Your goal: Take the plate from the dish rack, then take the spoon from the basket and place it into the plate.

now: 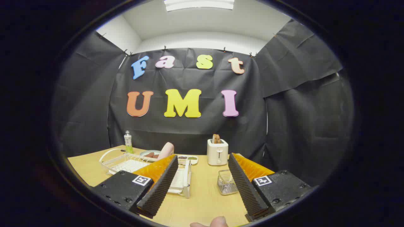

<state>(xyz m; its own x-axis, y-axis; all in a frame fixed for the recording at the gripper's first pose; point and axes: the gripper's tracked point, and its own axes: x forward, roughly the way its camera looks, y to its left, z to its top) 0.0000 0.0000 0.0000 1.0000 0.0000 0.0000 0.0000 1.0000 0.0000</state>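
Toaster (217, 152), bottle (128, 142) and food tray (188, 158) at the bench's (202, 189) far edge.
Fingers (202, 186) spread wide, holding nothing; dish rack (126, 162) behind the left one, basket (226, 182) beside the right.

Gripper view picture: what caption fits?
Open tool hovers over the wooden table, dish rack and wire basket ahead, toaster beyond.

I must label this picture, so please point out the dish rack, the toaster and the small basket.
dish rack (126, 162): gripper view, on its white wire side.
toaster (217, 154): gripper view, on its white front.
basket (225, 183): gripper view, on its wire wall, beside the open tongs (202, 176).
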